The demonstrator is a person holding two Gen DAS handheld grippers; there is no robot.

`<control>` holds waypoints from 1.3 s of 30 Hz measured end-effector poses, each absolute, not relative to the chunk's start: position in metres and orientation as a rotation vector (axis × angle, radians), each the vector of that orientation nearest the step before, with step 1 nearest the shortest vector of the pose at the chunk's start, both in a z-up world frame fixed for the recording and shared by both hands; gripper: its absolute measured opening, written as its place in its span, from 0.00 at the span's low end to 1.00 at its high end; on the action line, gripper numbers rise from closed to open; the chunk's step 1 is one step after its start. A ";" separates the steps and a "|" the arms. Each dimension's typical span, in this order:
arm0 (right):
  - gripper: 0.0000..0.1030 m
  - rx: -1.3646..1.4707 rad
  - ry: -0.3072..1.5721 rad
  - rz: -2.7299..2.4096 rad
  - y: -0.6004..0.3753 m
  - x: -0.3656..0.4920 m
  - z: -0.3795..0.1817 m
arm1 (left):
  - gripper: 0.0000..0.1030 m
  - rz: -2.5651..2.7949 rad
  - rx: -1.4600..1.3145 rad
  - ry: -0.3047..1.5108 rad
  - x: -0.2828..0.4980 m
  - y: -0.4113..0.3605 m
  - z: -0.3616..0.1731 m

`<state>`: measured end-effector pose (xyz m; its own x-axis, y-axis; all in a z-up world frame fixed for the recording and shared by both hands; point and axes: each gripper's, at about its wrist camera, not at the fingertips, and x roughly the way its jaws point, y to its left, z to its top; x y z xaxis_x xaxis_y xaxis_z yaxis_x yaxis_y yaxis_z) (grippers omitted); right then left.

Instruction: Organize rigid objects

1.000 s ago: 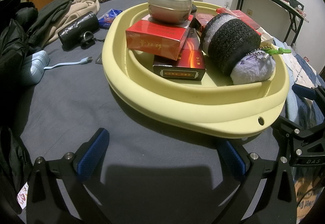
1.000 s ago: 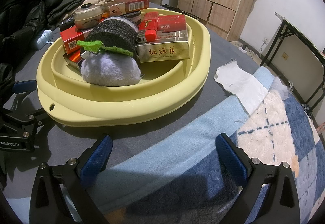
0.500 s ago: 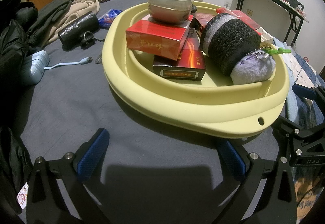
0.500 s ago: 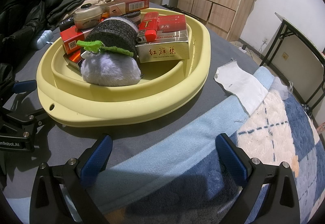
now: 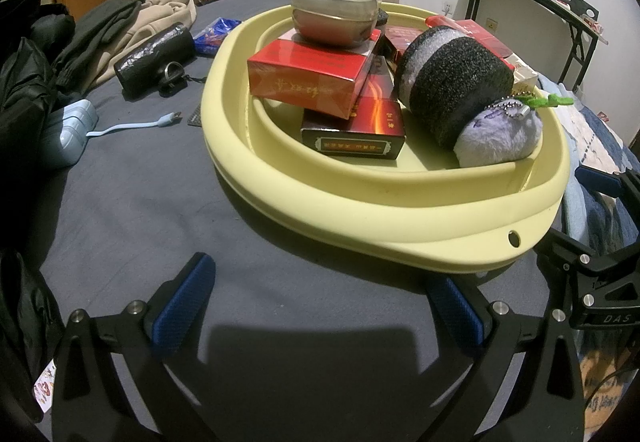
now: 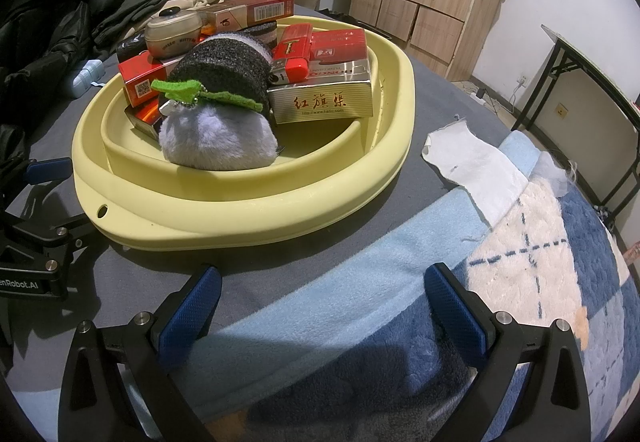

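my left tongs point(image 5: 320, 302) hang wide and empty above the grey sheet point(image 5: 132, 193), short of the yellow basin point(image 5: 360, 209). ahead and to their left lie a black pouch point(image 5: 154, 55) and a blue cable point(image 5: 132, 125), outside the basin. straight ahead in it sit a red box point(image 5: 308, 75) on a dark box point(image 5: 360, 129), with a small lidded jar point(image 5: 334, 17) on top (a plush roll point(image 5: 460, 97) leans to the right). my right tongs point(image 6: 322, 300) are also wide and empty, the basin ahead and left, a white cloth point(image 6: 476, 165) ahead and right. i judge nothing is picked yet; next i'd choose one hard item, likely the jar, and reach over the rim without toppling the stack.
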<state>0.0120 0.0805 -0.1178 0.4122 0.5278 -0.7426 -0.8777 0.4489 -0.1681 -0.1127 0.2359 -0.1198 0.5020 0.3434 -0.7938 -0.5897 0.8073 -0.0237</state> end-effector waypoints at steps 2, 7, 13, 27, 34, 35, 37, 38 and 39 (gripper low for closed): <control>1.00 -0.604 0.671 0.954 0.080 0.012 -0.118 | 1.00 0.575 -0.310 0.879 -0.113 0.236 -0.120; 1.00 -0.604 0.670 0.954 0.080 0.012 -0.117 | 1.00 0.574 -0.310 0.878 -0.113 0.236 -0.120; 1.00 -0.603 0.671 0.955 0.081 0.012 -0.118 | 1.00 0.574 -0.311 0.878 -0.113 0.236 -0.120; 1.00 -0.604 0.670 0.954 0.080 0.012 -0.117 | 1.00 0.574 -0.310 0.879 -0.112 0.237 -0.120; 1.00 -0.604 0.670 0.954 0.080 0.012 -0.118 | 1.00 0.574 -0.310 0.879 -0.112 0.237 -0.120; 1.00 -0.604 0.670 0.954 0.079 0.012 -0.117 | 1.00 0.575 -0.310 0.879 -0.112 0.237 -0.120; 1.00 -0.604 0.671 0.954 0.079 0.012 -0.117 | 1.00 0.575 -0.310 0.879 -0.112 0.237 -0.120; 1.00 -0.603 0.671 0.954 0.079 0.012 -0.117 | 1.00 0.574 -0.310 0.879 -0.112 0.237 -0.120; 1.00 -0.603 0.671 0.954 0.080 0.012 -0.117 | 1.00 0.575 -0.310 0.879 -0.112 0.237 -0.120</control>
<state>0.0116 0.0796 -0.1174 0.4122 0.5277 -0.7427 -0.8775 0.4492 -0.1678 -0.1120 0.2366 -0.1196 0.5017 0.3434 -0.7939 -0.5897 0.8073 -0.0235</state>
